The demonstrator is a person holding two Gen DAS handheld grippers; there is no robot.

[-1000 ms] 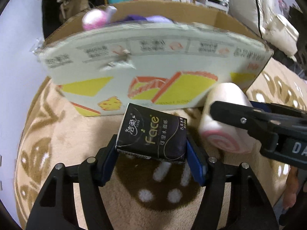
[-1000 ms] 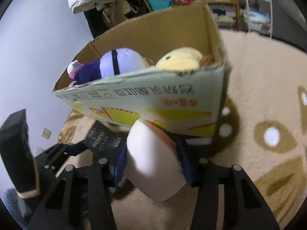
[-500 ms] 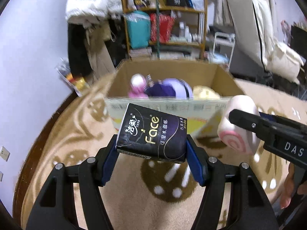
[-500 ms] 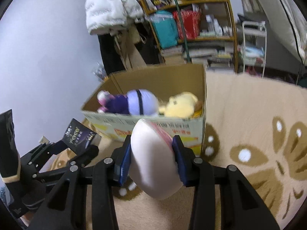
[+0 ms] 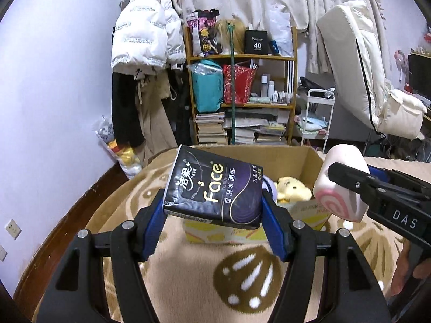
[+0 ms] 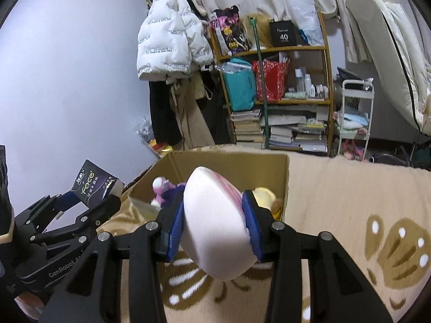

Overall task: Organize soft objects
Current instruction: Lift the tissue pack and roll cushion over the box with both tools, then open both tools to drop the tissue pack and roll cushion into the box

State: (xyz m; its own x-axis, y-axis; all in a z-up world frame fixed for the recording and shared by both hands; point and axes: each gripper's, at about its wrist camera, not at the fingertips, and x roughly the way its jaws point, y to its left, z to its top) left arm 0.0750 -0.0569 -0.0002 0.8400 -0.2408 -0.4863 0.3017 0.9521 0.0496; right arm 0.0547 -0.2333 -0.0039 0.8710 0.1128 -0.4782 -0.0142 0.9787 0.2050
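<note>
My left gripper (image 5: 214, 215) is shut on a black tissue pack (image 5: 215, 188) marked "Face", held in the air in front of the open cardboard box (image 5: 307, 158). My right gripper (image 6: 215, 223) is shut on a pink and white swirl-roll plush (image 6: 215, 220), also raised before the box (image 6: 234, 164). The roll also shows in the left wrist view (image 5: 342, 180), the pack in the right wrist view (image 6: 93, 185). In the box lie a yellow plush (image 5: 292, 189) and a purple and pink plush (image 6: 164, 191).
The box stands on a beige patterned rug (image 6: 350, 202). Behind it are a cluttered wooden shelf (image 5: 242, 86), hanging coats (image 5: 145, 35), a white cart (image 6: 355, 118) and a leaning mattress (image 5: 358, 62). The lilac wall (image 6: 67, 80) is at the left.
Both grippers have risen and pulled back from the box's front wall with their objects. The view now looks over the box rim into the room.
</note>
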